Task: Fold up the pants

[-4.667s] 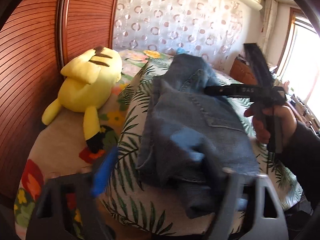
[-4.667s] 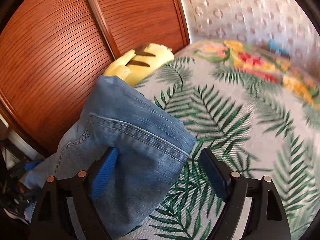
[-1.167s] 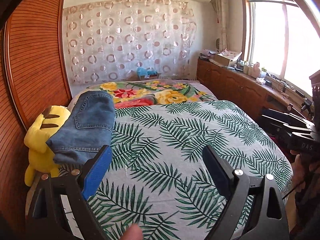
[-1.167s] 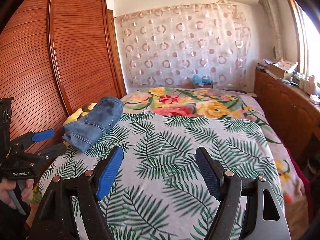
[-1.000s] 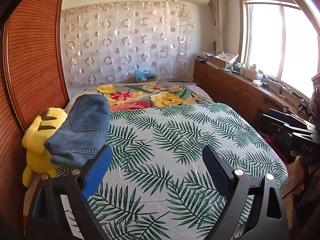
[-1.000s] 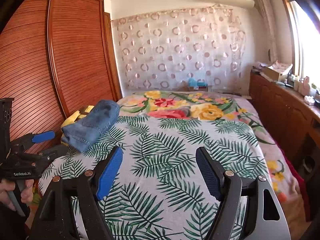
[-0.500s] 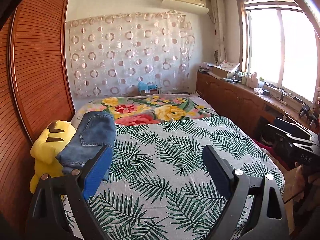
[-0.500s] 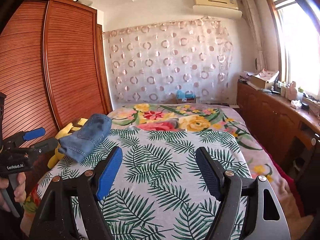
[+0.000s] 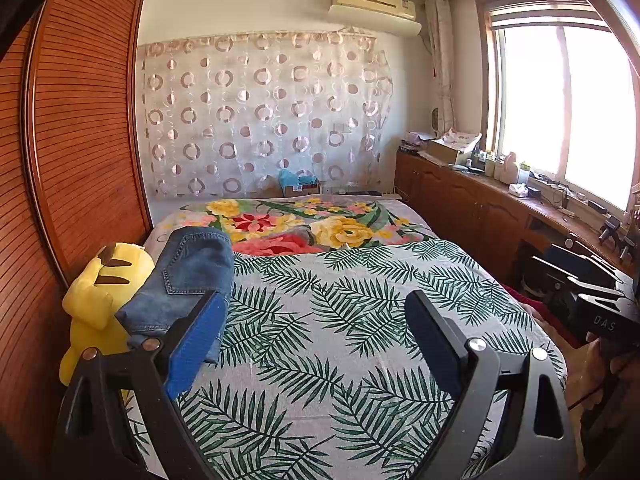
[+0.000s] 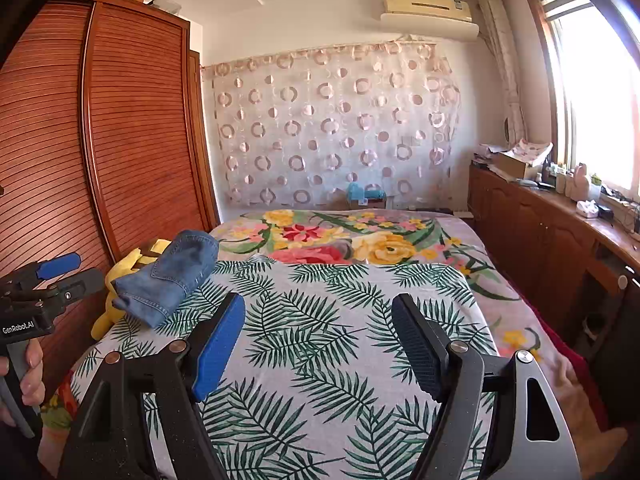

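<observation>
The folded blue jeans (image 9: 184,280) lie in a compact bundle at the left side of the bed (image 9: 340,320), resting partly on a yellow plush toy (image 9: 96,292). The right wrist view shows the same jeans (image 10: 172,276) far left of centre. My left gripper (image 9: 316,320) is held back from the bed, open, with nothing between its fingers. My right gripper (image 10: 318,320) is open and empty too, over the palm-leaf sheet. In the right wrist view, the left gripper (image 10: 60,276) shows at the left edge, in a hand.
A red-brown slatted wardrobe (image 9: 80,160) runs along the left of the bed. A wooden cabinet (image 9: 480,204) with clutter stands under the window on the right. A floral blanket (image 9: 304,224) covers the bed's far end, before a curtain with rings.
Both grippers have pulled back from the bed and tipped upward, so more wall and ceiling show. The jeans, let go several seconds ago, lie still on the plush toy.
</observation>
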{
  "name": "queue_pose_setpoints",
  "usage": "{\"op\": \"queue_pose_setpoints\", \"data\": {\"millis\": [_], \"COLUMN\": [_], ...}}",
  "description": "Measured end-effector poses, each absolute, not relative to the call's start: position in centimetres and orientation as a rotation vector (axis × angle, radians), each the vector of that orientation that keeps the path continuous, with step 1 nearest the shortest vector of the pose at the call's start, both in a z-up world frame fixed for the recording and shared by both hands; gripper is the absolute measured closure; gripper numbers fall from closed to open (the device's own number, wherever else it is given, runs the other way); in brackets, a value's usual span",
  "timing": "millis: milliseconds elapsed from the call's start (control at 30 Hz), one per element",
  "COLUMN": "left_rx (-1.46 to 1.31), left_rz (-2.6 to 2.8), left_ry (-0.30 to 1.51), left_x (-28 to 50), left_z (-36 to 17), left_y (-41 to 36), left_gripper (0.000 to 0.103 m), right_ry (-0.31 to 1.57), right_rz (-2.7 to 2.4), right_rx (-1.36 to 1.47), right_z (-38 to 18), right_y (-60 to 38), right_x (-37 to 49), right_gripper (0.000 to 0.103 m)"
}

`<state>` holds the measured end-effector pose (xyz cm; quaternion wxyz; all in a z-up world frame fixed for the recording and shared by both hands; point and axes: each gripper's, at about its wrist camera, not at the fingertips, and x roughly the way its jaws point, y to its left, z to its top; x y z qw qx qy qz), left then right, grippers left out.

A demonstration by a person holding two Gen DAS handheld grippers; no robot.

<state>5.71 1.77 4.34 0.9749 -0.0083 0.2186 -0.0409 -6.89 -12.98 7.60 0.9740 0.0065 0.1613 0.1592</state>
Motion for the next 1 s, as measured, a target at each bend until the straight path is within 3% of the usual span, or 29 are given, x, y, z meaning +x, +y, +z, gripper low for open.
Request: {"op": "queue_pose_setpoints", "data": {"millis": [1000], "left_rx": [-0.018], "left_rz": [-0.08], "left_ry": [0.438], "left_x": [5.6], "left_z": [4.43], "left_y": [1.93], "left_gripper": [0.011], "right_ry": [0.313], "right_rz": [0.327], "right_rx": [0.006], "right_z": [7.44], "right_y": [-13.07], "right_x": [-6.48], "right_gripper": [0.026]}}
